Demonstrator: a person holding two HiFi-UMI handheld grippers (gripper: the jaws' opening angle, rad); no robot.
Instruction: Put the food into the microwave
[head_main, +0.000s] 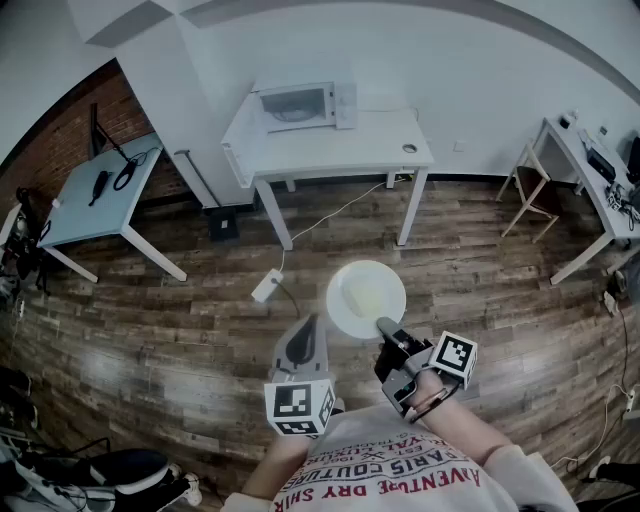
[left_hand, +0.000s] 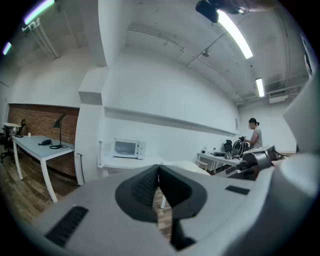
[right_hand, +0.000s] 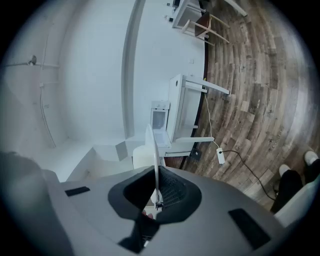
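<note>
Held the grey left gripper with jaws together and empty, above the wood-plank floor. Held aloft a round white plate of pale food mid-room, well apart from the white microwave on the white table. Clamped the right gripper onto the plate's near rim.

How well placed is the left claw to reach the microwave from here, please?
Probably not yet. The left claw is shut and empty, so free, but the microwave stands on a white table well across the wood floor. Only a cable lies between.
</note>
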